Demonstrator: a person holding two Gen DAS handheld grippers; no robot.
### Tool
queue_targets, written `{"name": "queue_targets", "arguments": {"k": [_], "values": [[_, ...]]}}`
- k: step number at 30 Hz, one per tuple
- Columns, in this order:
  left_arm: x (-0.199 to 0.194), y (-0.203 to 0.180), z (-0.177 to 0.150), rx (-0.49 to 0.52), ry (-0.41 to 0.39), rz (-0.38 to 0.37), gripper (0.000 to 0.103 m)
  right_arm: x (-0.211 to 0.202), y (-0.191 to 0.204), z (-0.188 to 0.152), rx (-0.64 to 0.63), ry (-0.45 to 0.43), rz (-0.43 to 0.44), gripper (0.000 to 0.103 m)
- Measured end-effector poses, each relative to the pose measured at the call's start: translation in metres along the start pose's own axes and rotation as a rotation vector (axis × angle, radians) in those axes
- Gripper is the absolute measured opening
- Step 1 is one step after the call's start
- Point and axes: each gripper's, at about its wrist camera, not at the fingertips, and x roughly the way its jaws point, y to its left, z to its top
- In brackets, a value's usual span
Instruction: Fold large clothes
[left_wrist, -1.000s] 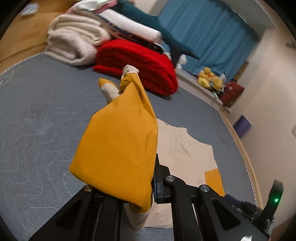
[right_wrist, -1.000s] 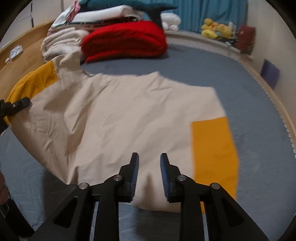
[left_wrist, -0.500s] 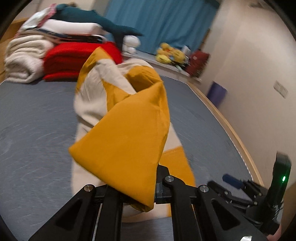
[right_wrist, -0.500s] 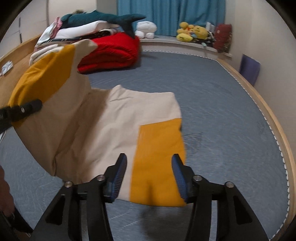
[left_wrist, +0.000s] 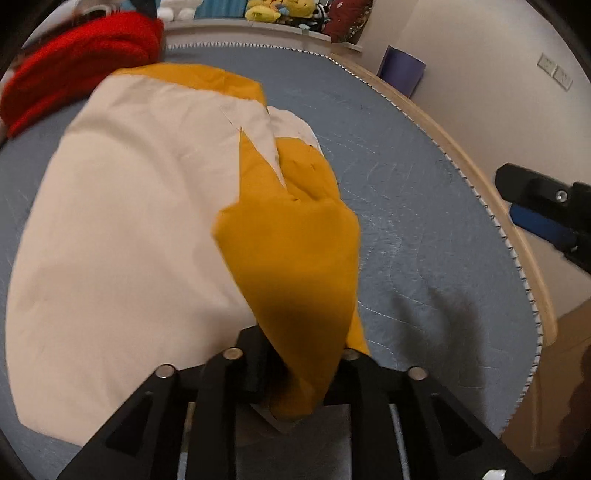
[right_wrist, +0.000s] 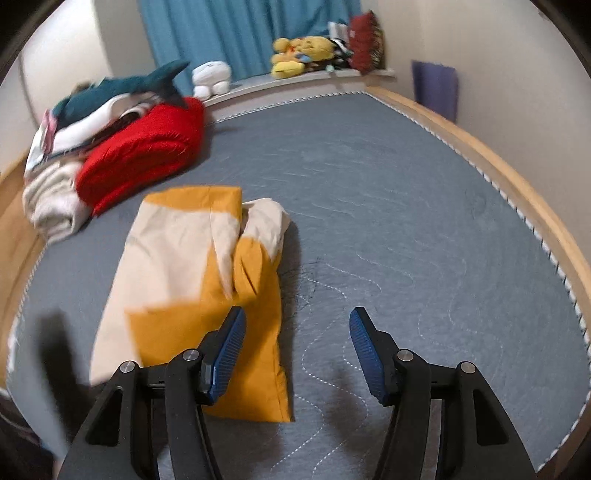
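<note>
A bedroom is shown, with a grey quilted bed (right_wrist: 388, 192) filling most of both views and a wooden frame edge (right_wrist: 517, 177) curving down the right side. Blue curtains (right_wrist: 240, 33) are seen at the top of the right wrist view, with a heap of yellow plush toys (right_wrist: 299, 55) on the ledge below them and a white plush (right_wrist: 212, 75) just to their left. A folded red blanket (right_wrist: 144, 147) is piled in the upper left, with a teal shark plush (right_wrist: 122, 90) lying on the stack behind it and a cream blanket (right_wrist: 51, 199) at the far left edge.

The cream and mustard garment (right_wrist: 192, 280) is spread over the left half of the bed, lower left of centre in the right wrist view, partly doubled over on itself with a bunched bit near its top right corner.

In the left wrist view, a mustard corner of the garment (left_wrist: 291, 266) is pinched in the left tool (left_wrist: 295, 373), bottom centre, with the cloth draped over its fingers so the tips are hidden. The right tool (right_wrist: 295, 354) is spread wide with nothing between its blue pads (right_wrist: 229, 350), held low over the bed just right of the garment's near edge. It's also glimpsed at the right edge of the left wrist view (left_wrist: 543, 214).
</note>
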Motion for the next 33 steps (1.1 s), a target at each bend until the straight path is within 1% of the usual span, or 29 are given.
{"name": "queue_targets", "arguments": {"k": [2, 4, 6, 8, 9, 10, 11, 13, 15, 17, 19, 21, 24, 27, 29, 30, 31, 33], "values": [[-0.014, 0.005, 0.001, -0.013, 0.003, -0.075, 0.041, 0.005, -0.007, 0.002, 0.041, 0.018, 0.041, 0.059], [-0.038, 0.011, -0.004, -0.008, 0.002, -0.141, 0.051, 0.012, -0.008, 0.001, 0.072, 0.048, 0.100, 0.059], [-0.065, 0.019, -0.010, 0.014, -0.020, -0.183, 0.053, 0.020, -0.008, 0.001, 0.091, 0.084, 0.159, 0.059], [-0.086, 0.032, -0.016, 0.004, -0.047, -0.200, 0.054, 0.032, -0.002, -0.004, 0.113, 0.138, 0.241, 0.059], [-0.098, 0.045, -0.020, -0.019, -0.072, -0.196, 0.054, 0.038, 0.003, -0.007, 0.123, 0.166, 0.285, 0.060], [-0.107, 0.050, -0.025, -0.041, -0.091, -0.177, 0.054, 0.044, 0.008, -0.010, 0.124, 0.187, 0.309, 0.061], [-0.114, 0.065, -0.024, -0.070, -0.110, -0.145, 0.054, 0.049, 0.013, -0.013, 0.120, 0.203, 0.317, 0.061], [-0.124, 0.092, -0.027, -0.134, -0.146, -0.049, 0.054, 0.060, 0.027, -0.020, 0.086, 0.239, 0.308, 0.064], [-0.127, 0.116, -0.029, -0.210, -0.154, 0.051, 0.054, 0.069, 0.037, -0.028, 0.057, 0.259, 0.291, 0.064], [-0.126, 0.136, -0.031, -0.272, -0.146, 0.098, 0.054, 0.074, 0.045, -0.032, 0.037, 0.269, 0.284, 0.064], [-0.124, 0.152, -0.034, -0.318, -0.138, 0.109, 0.054, 0.076, 0.050, -0.036, 0.018, 0.269, 0.270, 0.064], [-0.123, 0.163, -0.038, -0.343, -0.129, 0.116, 0.054, 0.075, 0.056, -0.036, -0.002, 0.261, 0.258, 0.064], [-0.120, 0.168, -0.046, -0.356, -0.117, 0.115, 0.054, 0.069, 0.060, -0.032, -0.007, 0.244, 0.267, 0.064], [-0.117, 0.165, -0.052, -0.351, -0.111, 0.111, 0.054, 0.059, 0.062, -0.031, -0.026, 0.228, 0.292, 0.064], [-0.112, 0.166, -0.050, -0.344, -0.105, 0.114, 0.054, 0.055, 0.068, -0.031, -0.057, 0.220, 0.297, 0.069], [-0.111, 0.166, -0.051, -0.340, -0.102, 0.115, 0.054, 0.054, 0.072, -0.032, -0.081, 0.218, 0.295, 0.076], [-0.110, 0.165, -0.052, -0.334, -0.100, 0.118, 0.054, 0.054, 0.076, -0.033, -0.107, 0.217, 0.285, 0.078], [-0.110, 0.163, -0.052, -0.327, -0.096, 0.123, 0.054, 0.058, 0.080, -0.037, -0.140, 0.228, 0.250, 0.078]]}}
